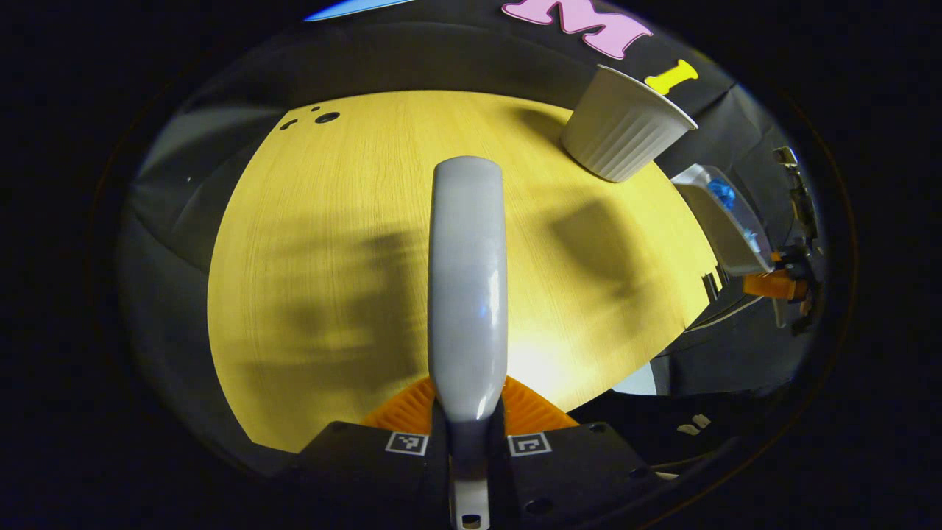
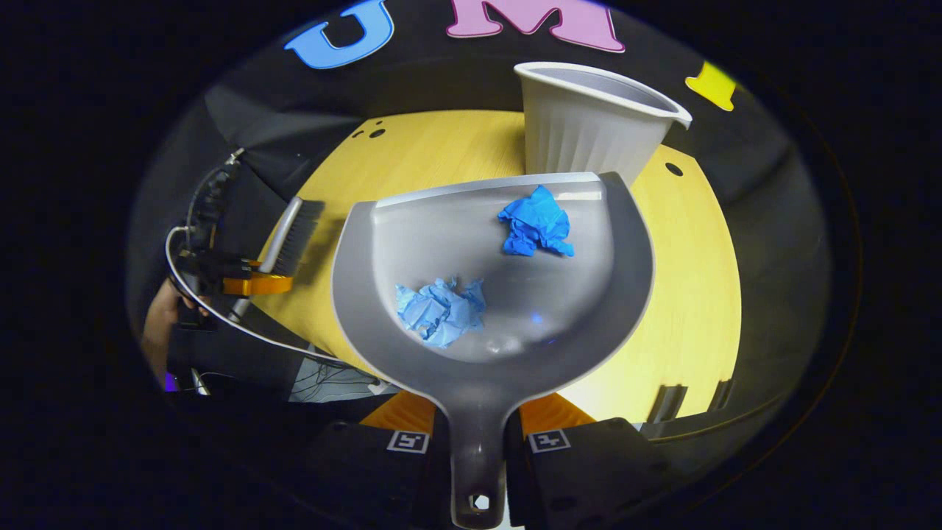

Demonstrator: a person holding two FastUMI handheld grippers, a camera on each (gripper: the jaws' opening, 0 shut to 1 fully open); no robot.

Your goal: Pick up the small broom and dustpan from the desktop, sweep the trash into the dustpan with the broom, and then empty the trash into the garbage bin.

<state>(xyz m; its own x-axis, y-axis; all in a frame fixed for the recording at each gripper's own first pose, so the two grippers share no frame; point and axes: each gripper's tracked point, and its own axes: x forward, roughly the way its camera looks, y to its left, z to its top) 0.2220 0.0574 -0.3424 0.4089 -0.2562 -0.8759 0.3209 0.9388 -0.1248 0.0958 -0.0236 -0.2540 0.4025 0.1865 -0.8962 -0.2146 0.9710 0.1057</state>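
The pale wooden counter (image 1: pixel 353 243) spreads across the middle of the left gripper view, with dark cloth behind it. At the bottom centre of that view, your left tool (image 1: pixel 468 434) is clenched on the grey handle of the small broom (image 1: pixel 468 280), which runs straight up the frame. The white ribbed garbage bin (image 1: pixel 622 132) stands on the counter at upper right, and the dustpan (image 1: pixel 725 221) shows edge-on at the right edge.

In the right gripper view, your right tool (image 2: pixel 477 434) grips the dustpan's (image 2: pixel 508 294) handle at bottom centre; the pan lies in the middle of the frame above the counter (image 2: pixel 692 294). Two crumpled blue scraps lie inside it: the darker scrap (image 2: pixel 537 224) near the front lip at upper right, the paler scrap (image 2: pixel 440 309) at lower left. The garbage bin (image 2: pixel 589 121) stands just beyond the lip. At left, the broom's bristles (image 2: pixel 294 232) hang over the counter edge.
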